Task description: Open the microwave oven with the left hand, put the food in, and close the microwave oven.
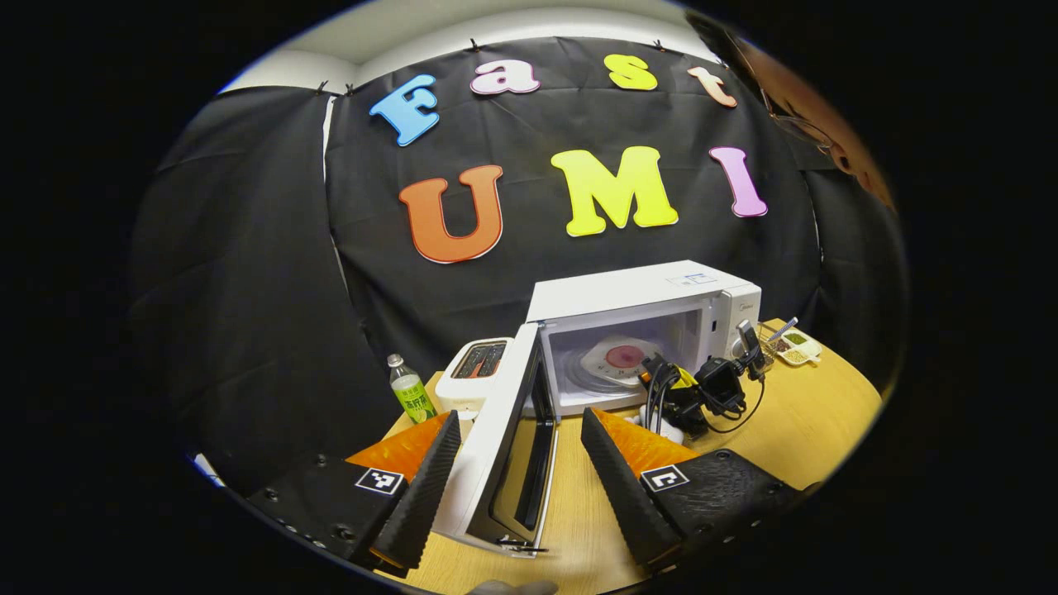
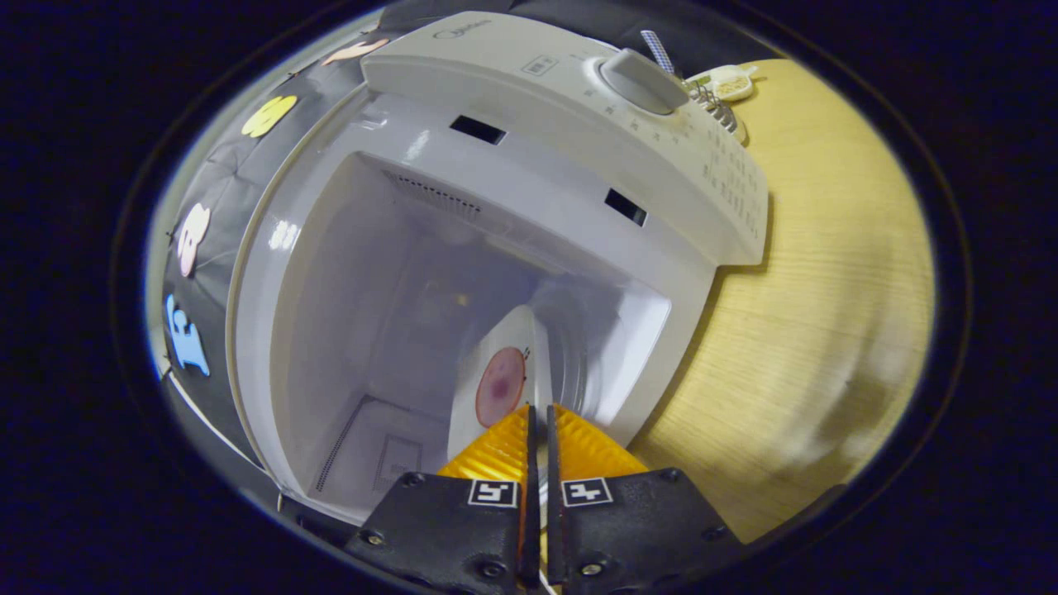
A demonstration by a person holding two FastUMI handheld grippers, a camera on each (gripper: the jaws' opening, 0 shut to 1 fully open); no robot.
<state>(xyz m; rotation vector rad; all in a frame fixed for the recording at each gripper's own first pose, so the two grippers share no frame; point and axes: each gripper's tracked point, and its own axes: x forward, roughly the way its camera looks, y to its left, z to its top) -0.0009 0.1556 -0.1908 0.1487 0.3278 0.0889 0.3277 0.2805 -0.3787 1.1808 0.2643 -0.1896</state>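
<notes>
- The microwave (image 1: 645, 330) stands right of centre in the left gripper view, its door (image 1: 504, 446) swung wide open toward the lower middle of the frame.
- Inside it, a white plate (image 1: 616, 359) with a round pink slice of food (image 1: 625, 356) sits on the glass turntable.
- In the right gripper view the plate (image 2: 504, 364) appears on edge because the camera is rolled; the food (image 2: 500, 386) shows just above the fingertips.
- The right gripper (image 2: 537, 413) has its fingers nearly together, clamped on the plate's rim at the bottom centre.
- The left gripper (image 1: 521, 421) is spread wide and holds nothing; the door's edge lies between its fingers.
- The right gripper (image 1: 694, 388) shows at the oven's mouth in the left gripper view.
- A divided dish (image 1: 795, 345) at the right edge holds small portions of greenish and pale stuff.
- A wooden table (image 1: 793, 430) carries everything, including a white toaster (image 1: 475, 376) and a green bottle (image 1: 411, 390) at centre left.
- Black cloth (image 1: 248, 289) forms the booth wall behind.
</notes>
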